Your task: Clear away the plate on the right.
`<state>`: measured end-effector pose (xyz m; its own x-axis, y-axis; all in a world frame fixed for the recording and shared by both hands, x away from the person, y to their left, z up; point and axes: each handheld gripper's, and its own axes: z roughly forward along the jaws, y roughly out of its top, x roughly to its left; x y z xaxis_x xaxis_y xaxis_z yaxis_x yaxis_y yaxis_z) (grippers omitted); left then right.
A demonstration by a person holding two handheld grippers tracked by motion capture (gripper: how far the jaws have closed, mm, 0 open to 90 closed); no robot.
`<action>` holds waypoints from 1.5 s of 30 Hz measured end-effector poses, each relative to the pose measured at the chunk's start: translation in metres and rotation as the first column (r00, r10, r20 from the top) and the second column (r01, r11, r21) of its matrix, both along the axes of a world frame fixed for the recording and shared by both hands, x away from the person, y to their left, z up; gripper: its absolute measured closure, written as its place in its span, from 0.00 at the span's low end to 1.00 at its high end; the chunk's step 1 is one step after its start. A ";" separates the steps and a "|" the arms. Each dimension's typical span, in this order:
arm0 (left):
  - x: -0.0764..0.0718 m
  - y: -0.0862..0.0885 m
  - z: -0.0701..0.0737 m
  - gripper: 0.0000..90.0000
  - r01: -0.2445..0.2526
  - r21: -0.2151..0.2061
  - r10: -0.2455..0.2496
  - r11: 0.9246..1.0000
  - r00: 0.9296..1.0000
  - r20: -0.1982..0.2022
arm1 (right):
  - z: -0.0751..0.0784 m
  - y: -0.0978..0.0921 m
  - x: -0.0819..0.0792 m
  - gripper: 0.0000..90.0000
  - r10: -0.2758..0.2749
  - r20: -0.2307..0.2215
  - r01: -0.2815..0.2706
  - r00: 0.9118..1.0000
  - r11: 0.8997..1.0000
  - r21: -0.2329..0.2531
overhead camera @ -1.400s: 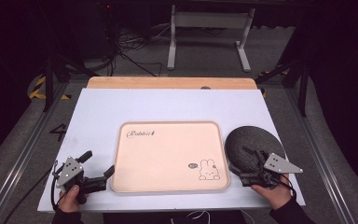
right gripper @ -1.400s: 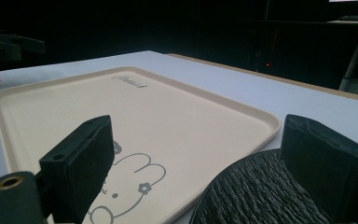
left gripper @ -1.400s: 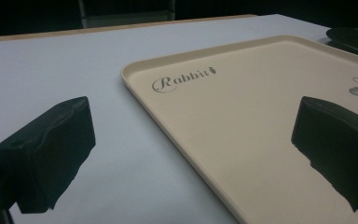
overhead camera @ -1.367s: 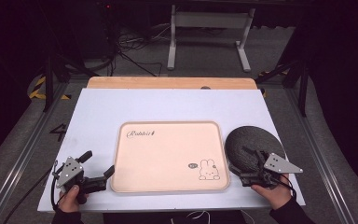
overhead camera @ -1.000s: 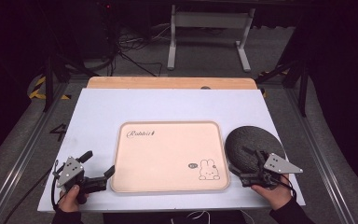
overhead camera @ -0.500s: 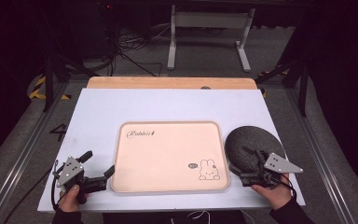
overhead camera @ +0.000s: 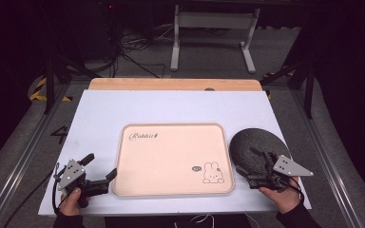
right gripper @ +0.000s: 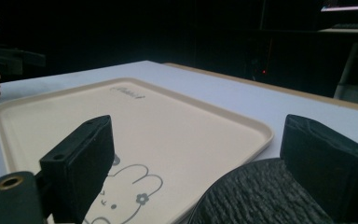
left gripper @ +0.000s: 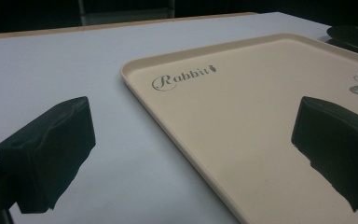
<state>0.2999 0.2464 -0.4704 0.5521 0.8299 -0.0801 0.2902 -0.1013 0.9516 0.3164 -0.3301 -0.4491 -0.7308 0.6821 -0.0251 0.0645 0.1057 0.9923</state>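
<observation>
My right claw (overhead camera: 253, 167) hangs released over the near edge of the dark round plate (overhead camera: 256, 148), just right of the tray (overhead camera: 173, 190); my left claw (overhead camera: 100, 172), also released, flanks the tray's left corner.

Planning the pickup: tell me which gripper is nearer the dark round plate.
Right. The right gripper hangs over the dark round plate's near edge; the left gripper sits across the tray.

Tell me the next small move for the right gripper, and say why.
Probably ease the right gripper forward and down so its open jaws straddle the near rim of the dark plate. The plate lies flat on the table beside the tray, and the jaws hover over its edge with nothing between them.
</observation>
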 end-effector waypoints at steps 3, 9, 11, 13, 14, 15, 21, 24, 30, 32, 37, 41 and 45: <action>0.000 0.000 0.000 0.01 0.000 0.001 0.000 1.000 1.000 0.001 | 0.004 -0.002 -0.001 0.11 -0.004 0.007 0.004 1.000 1.000 -0.004; 0.000 0.000 0.000 0.01 -0.002 0.002 0.002 1.000 1.000 0.002 | 0.013 -0.004 -0.002 0.11 0.002 0.007 -0.002 1.000 0.999 -0.033; 0.000 0.000 0.000 0.00 -0.002 0.003 0.002 1.000 1.000 0.002 | 0.018 -0.005 -0.003 0.11 0.004 0.011 -0.003 1.000 0.999 -0.045; 0.000 0.000 0.000 0.01 -0.003 0.004 0.003 1.000 1.000 0.002 | 0.020 -0.006 -0.003 0.11 0.006 0.015 -0.005 1.000 0.999 -0.046; 0.000 0.000 0.000 0.01 -0.004 0.004 0.004 1.000 1.000 0.002 | 0.022 -0.007 -0.003 0.11 0.006 0.013 -0.005 1.000 0.999 -0.045; 0.000 0.000 0.000 0.00 -0.003 0.005 0.003 1.000 1.000 0.002 | 0.023 -0.008 -0.003 0.11 0.006 0.016 -0.005 1.000 0.999 -0.049; 0.000 0.000 0.000 0.00 -0.008 0.003 0.008 1.000 1.000 0.001 | 0.028 -0.015 -0.005 0.11 -0.010 0.038 0.013 0.999 0.996 -0.091; 0.000 0.000 0.000 0.01 -0.009 0.001 0.009 1.000 1.000 -0.001 | 0.028 -0.021 -0.006 0.12 -0.017 0.056 0.024 0.998 0.992 -0.126; 0.000 0.000 0.000 0.00 -0.011 0.001 0.011 1.000 1.000 -0.001 | 0.027 -0.028 -0.008 0.14 -0.026 0.129 0.053 0.991 0.975 -0.216; 0.000 -0.001 0.000 0.01 -0.012 0.002 0.012 1.000 1.000 -0.002 | 0.026 -0.026 -0.011 0.15 -0.014 0.180 0.065 0.984 0.958 -0.280; 0.000 0.000 0.000 0.01 -0.012 0.001 0.012 1.000 1.000 -0.002 | 0.025 -0.023 -0.015 0.16 0.011 0.242 0.080 0.970 0.929 -0.362; 0.000 0.000 0.000 0.01 -0.012 0.000 0.012 1.000 1.000 -0.002 | 0.024 -0.019 -0.019 0.17 0.037 0.300 0.100 0.953 0.898 -0.429; 0.000 0.000 0.000 0.00 -0.013 -0.001 0.013 1.000 1.000 -0.003 | 0.018 -0.015 -0.020 0.20 0.071 0.337 0.109 0.939 0.866 -0.488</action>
